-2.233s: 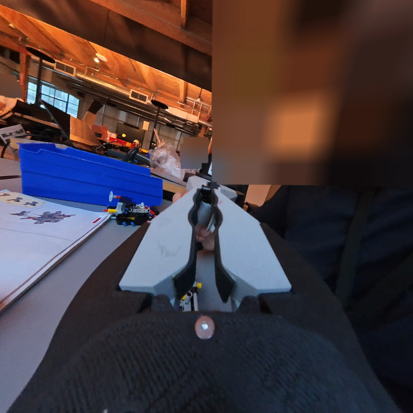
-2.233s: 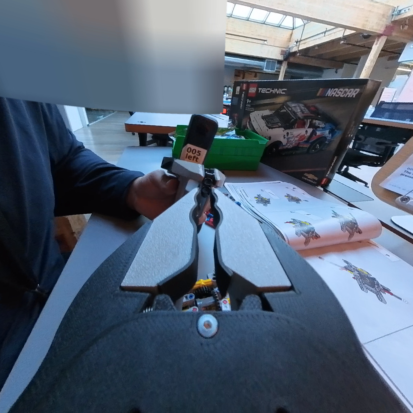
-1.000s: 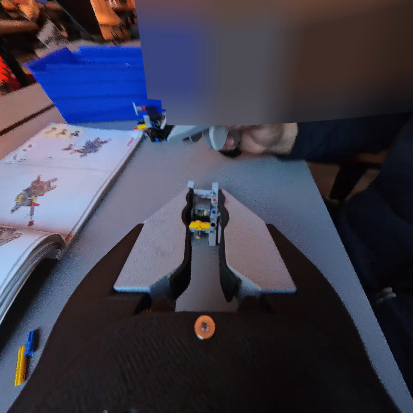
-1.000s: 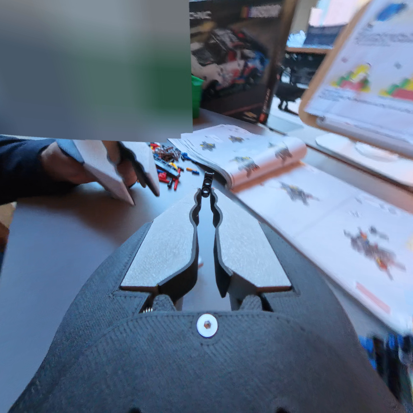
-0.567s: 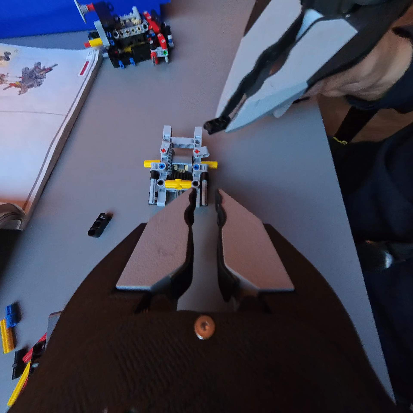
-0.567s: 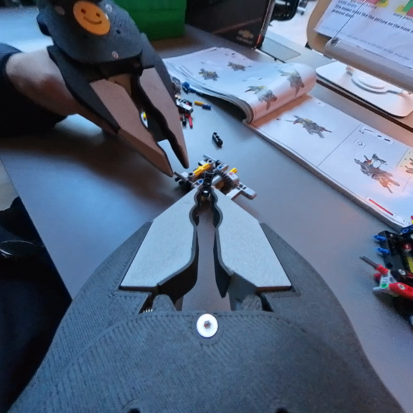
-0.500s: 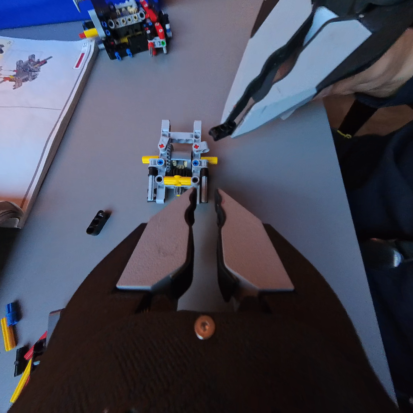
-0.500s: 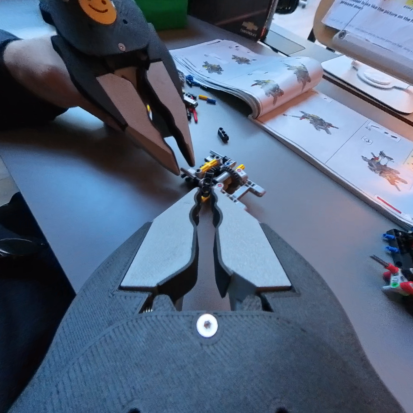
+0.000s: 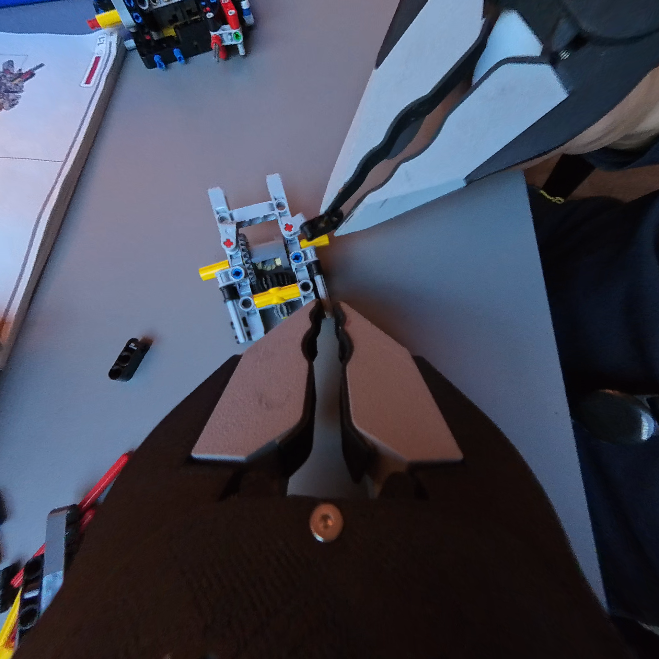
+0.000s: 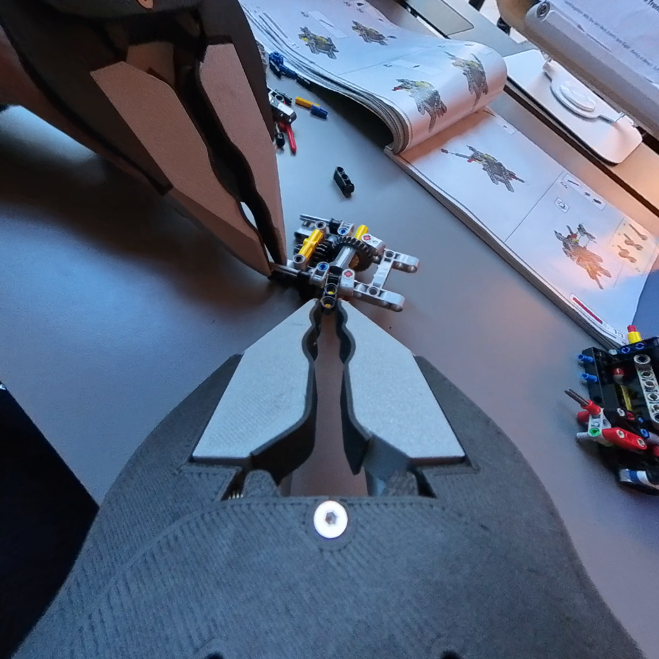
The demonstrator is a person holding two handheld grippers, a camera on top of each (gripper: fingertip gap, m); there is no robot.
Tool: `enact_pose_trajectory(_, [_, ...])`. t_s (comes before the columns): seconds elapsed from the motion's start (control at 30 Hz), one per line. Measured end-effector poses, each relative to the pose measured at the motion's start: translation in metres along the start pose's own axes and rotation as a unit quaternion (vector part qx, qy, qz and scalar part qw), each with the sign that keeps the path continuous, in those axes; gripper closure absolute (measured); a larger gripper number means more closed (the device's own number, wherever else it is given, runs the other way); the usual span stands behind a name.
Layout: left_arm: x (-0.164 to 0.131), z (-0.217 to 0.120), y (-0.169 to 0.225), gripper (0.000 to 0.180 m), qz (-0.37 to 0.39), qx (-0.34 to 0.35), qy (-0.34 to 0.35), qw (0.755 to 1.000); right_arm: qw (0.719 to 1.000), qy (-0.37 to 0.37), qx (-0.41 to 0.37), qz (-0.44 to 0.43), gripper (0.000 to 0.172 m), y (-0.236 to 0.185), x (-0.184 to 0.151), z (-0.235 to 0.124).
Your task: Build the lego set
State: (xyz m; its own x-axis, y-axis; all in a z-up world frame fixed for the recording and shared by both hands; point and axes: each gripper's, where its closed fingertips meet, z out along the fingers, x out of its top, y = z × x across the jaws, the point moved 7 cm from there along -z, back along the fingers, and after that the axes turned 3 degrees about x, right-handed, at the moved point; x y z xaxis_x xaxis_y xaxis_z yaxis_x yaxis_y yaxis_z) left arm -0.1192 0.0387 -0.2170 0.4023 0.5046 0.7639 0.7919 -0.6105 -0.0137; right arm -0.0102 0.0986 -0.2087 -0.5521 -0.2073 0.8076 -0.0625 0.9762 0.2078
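Observation:
A small grey assembly (image 9: 260, 256) with black gears and yellow axles lies on the grey table (image 9: 428, 285). My left gripper (image 9: 326, 310) is shut on the thin grey and black rod (image 9: 321, 285) along the assembly's right side. The right wrist view shows the left gripper (image 10: 275, 265) clamped on that rod's dark end beside the assembly (image 10: 356, 256). My right gripper (image 10: 328, 309) is shut on a small black connector (image 10: 328, 287) and holds it against the assembly's near side. In the left wrist view the right gripper (image 9: 322, 225) presses this connector (image 9: 317, 226) onto a yellow axle end (image 9: 315, 241).
A loose black beam (image 9: 128, 358) lies left of the assembly. An open instruction booklet (image 10: 499, 171) lies beyond it. A larger black model (image 10: 631, 403) stands at the right and shows in the left wrist view (image 9: 185, 28). Loose pieces (image 10: 296, 107) lie behind the left gripper. The table edge (image 9: 545, 321) and a person's dark clothing are close. The grippers' ends are close to 4 cm from one another.
The left gripper set the assembly on the table, let go, then shut on its side rod. The right gripper carried the black connector down to the assembly's yellow axle.

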Motion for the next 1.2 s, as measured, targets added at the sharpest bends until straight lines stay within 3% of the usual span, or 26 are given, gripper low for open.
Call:
enact_pose_trajectory(0.3, [0.004,-0.001,0.008,0.175,-0.003,-0.031,0.013,0.999,1.0,-0.027,0.012,0.005,0.167,0.002,-0.004,0.004])
enact_pose_trajectory(0.5, [0.006,-0.003,0.012,0.175,-0.006,-0.054,0.031,0.998,0.992,-0.01,0.076,0.1,0.168,0.01,-0.007,-0.002])
enact_pose_trajectory(0.6, [0.007,-0.004,0.013,0.175,-0.004,-0.058,0.035,0.998,0.97,0.027,0.144,0.196,0.167,0.019,-0.008,-0.009])
enact_pose_trajectory(0.7, [0.008,-0.004,0.014,0.174,-0.001,-0.057,0.034,0.998,0.929,0.073,0.209,0.295,0.168,0.031,-0.011,-0.015])
enact_pose_trajectory(0.9, [0.009,-0.005,0.014,0.171,0.003,-0.059,0.04,0.997,0.893,0.1,0.256,0.358,0.167,0.038,-0.016,-0.019])
enact_pose_trajectory(1.0, [0.008,-0.007,0.012,0.166,0.012,-0.053,0.042,0.998,0.903,0.088,0.245,0.342,0.167,0.038,-0.016,-0.018])
enact_pose_trajectory(1.2, [0.008,-0.013,0.006,0.157,0.016,-0.044,0.054,0.997,0.964,0.019,0.177,0.199,0.167,0.023,-0.009,-0.011])
